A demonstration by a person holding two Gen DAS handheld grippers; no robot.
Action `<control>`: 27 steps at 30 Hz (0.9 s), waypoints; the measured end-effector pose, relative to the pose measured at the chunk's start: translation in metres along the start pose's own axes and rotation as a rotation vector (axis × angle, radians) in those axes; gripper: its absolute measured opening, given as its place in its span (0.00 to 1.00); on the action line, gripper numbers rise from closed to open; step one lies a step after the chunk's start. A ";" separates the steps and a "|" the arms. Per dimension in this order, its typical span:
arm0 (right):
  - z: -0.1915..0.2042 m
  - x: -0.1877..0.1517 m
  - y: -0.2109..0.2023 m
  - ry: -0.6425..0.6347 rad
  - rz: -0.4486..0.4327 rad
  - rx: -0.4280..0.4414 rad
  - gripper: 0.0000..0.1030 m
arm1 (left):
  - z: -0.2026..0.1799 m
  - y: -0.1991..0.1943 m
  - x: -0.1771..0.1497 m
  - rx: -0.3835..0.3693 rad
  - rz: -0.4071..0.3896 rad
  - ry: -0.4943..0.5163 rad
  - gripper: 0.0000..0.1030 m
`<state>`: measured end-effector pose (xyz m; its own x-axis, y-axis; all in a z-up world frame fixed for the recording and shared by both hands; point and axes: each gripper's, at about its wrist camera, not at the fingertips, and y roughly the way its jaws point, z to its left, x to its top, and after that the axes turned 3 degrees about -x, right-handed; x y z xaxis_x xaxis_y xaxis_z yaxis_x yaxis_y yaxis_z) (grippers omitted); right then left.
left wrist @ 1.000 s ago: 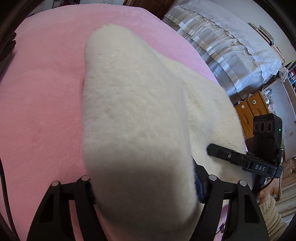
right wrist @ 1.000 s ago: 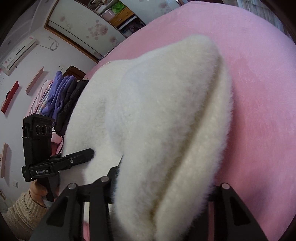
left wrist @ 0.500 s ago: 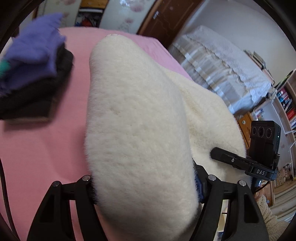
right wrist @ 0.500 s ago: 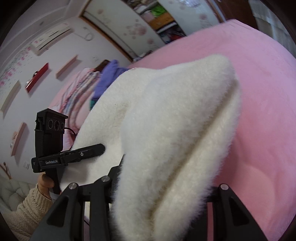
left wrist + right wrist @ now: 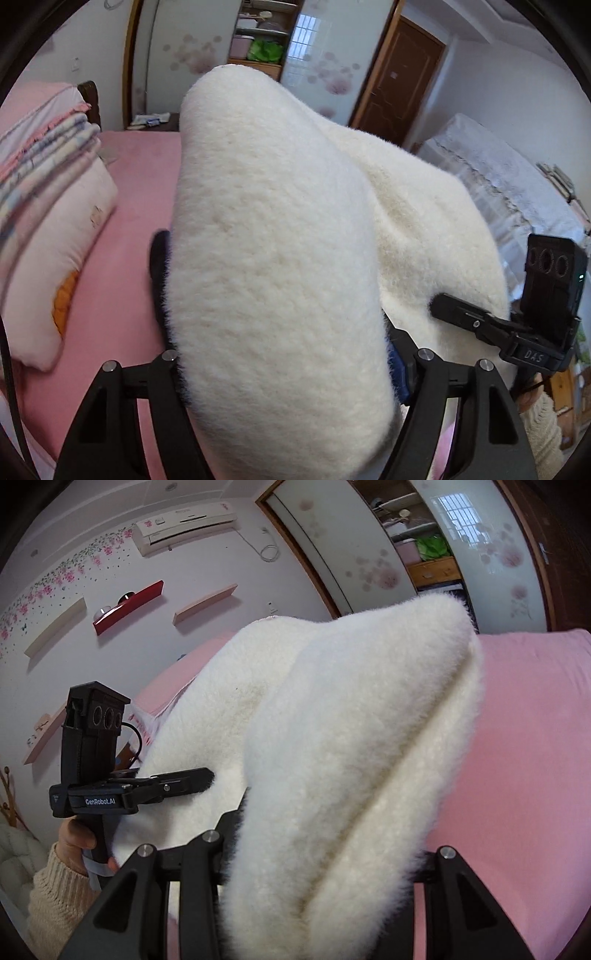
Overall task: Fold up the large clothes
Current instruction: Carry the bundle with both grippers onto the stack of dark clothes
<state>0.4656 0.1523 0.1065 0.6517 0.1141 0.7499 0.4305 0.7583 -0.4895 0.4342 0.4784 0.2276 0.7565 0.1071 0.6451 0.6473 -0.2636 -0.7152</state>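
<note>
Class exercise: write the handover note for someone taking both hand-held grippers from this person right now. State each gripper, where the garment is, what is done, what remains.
Left hand-held gripper: shut on the white fleece garment, bunched thick between its fingers.
Right hand-held gripper: shut on another part of the same garment.
Garment: held up between the two, above the pink bed; its lower part is out of view.
Done: both grasps taken.
Left: lay it flat on the bed and make the folds; none is visible yet.

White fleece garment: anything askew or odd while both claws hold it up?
Nothing stands out. The white fleece garment hangs bunched between the left claw and right claw, above the pink bedsheet. No visible tear or stain.
</note>
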 end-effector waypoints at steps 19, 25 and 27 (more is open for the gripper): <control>-0.112 -0.019 0.219 0.247 0.120 -0.093 0.52 | 0.107 0.174 0.007 0.073 -0.065 -0.209 1.00; -0.079 -0.001 0.212 0.189 0.150 -0.138 0.63 | 0.078 0.137 0.008 0.175 -0.128 -0.087 1.00; -0.077 0.000 0.204 0.200 0.154 -0.155 0.68 | 0.072 0.118 0.006 0.172 -0.180 -0.080 1.00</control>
<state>0.6015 0.2575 -0.0283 0.8203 0.0801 0.5663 0.3971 0.6327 -0.6648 0.5216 0.5170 0.1280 0.6286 0.2144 0.7476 0.7730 -0.0670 -0.6308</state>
